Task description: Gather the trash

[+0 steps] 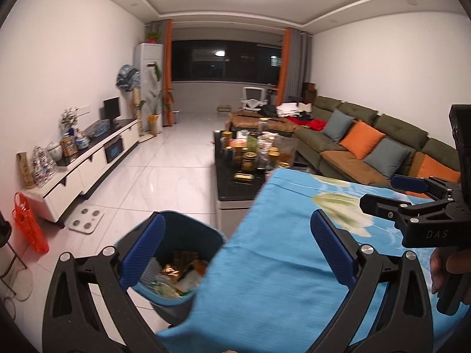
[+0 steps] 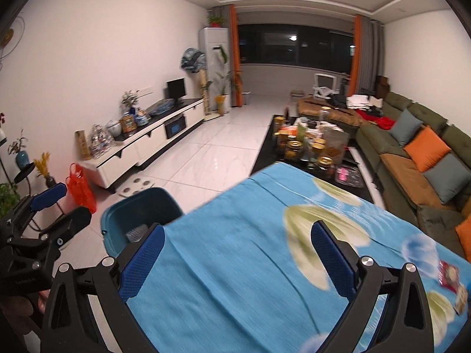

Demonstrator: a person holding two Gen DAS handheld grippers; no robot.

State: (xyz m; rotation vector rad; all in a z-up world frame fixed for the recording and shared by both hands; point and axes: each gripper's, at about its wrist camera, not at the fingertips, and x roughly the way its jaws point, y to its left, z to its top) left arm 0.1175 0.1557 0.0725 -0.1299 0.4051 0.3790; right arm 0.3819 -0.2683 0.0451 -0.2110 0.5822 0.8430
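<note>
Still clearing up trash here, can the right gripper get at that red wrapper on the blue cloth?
Probably yes. The right gripper is open and empty, and the red wrapper lies exposed on the blue cloth just off to its right, nothing between.

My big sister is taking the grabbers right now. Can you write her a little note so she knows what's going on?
Left gripper: open, holding nothing, over the table edge by the bin.
Right gripper: open, holding nothing, over the blue tablecloth.
Teal trash bin: on the floor at the table's left edge, wrappers already inside.
Left to do: a red snack wrapper lies on the cloth at the right edge; there may be more beside it, too blurred to tell. Probably grab it with the right gripper and drop it in the bin.
</note>
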